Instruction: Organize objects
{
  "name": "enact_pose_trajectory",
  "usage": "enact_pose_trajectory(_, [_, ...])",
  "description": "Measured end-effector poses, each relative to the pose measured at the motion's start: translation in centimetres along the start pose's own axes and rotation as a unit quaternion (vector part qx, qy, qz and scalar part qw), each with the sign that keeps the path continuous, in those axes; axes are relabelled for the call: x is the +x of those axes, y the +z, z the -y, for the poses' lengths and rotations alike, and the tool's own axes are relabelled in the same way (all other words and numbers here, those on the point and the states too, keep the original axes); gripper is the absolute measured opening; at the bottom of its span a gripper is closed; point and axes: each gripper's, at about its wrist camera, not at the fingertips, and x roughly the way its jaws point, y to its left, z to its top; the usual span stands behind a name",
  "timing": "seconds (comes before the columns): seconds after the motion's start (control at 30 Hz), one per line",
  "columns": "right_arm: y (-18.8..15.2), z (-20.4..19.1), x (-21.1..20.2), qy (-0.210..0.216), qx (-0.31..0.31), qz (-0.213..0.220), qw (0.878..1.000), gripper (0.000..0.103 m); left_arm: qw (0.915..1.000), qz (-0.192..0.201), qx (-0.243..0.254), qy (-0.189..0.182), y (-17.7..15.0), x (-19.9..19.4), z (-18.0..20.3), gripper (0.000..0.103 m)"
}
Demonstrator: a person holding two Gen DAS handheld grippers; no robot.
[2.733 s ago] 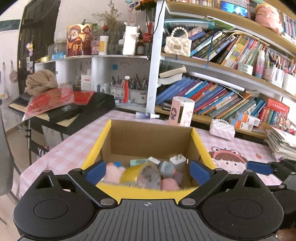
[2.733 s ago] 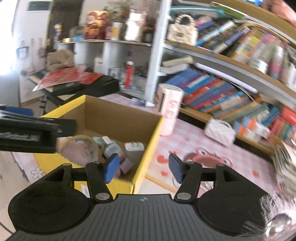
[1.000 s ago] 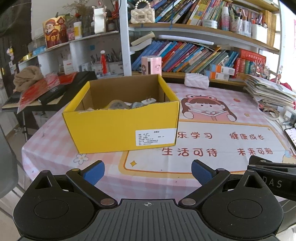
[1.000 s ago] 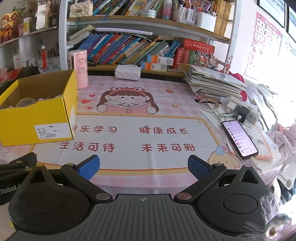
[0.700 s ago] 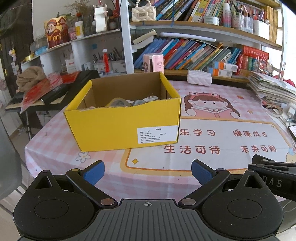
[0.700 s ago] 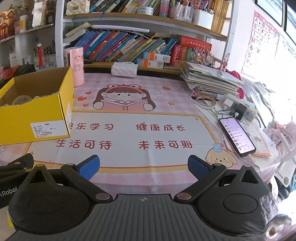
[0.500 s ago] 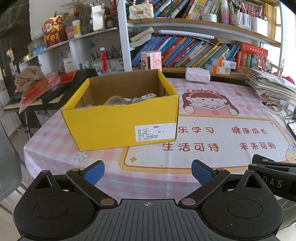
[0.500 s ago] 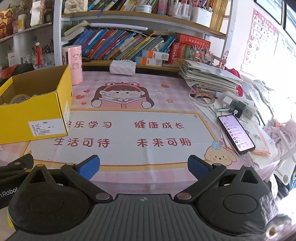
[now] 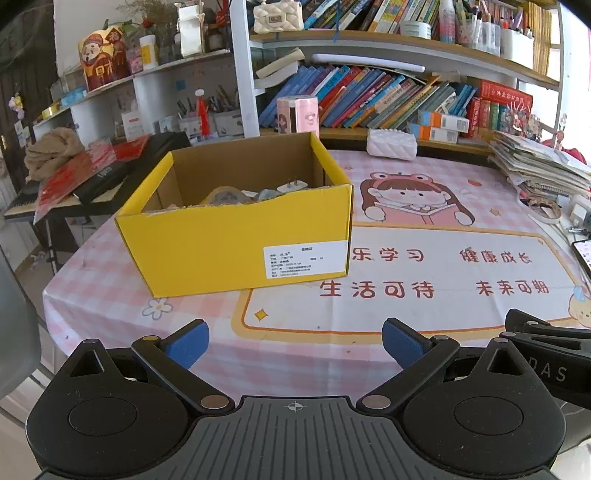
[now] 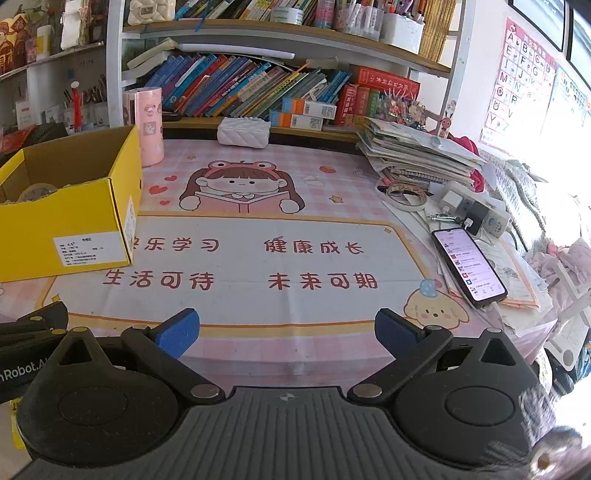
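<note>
The counter point(image 9: 110, 280) with its pink checked cloth carries an open yellow cardboard box point(image 9: 236, 243) at left, long axis across (small items inside). Left hand-held gripper point(image 9: 295, 341) and right hand-held gripper point(image 10: 287, 330) gape wide, empty.

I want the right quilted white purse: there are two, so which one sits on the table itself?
The flat quilted white pouch at the table's far edge, below the books. The other, the cream handbag with a bead handle, stands high on a shelf.
</note>
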Motion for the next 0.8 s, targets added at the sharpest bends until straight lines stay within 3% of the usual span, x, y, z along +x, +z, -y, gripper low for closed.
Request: enact_pose_trajectory(0.8, [0.03, -0.22, 0.88, -0.007, -0.008, -0.007, 1.000, 0.099, 0.9999, -0.016, 0.000, -0.004, 0.29, 1.04, 0.24, 0.101])
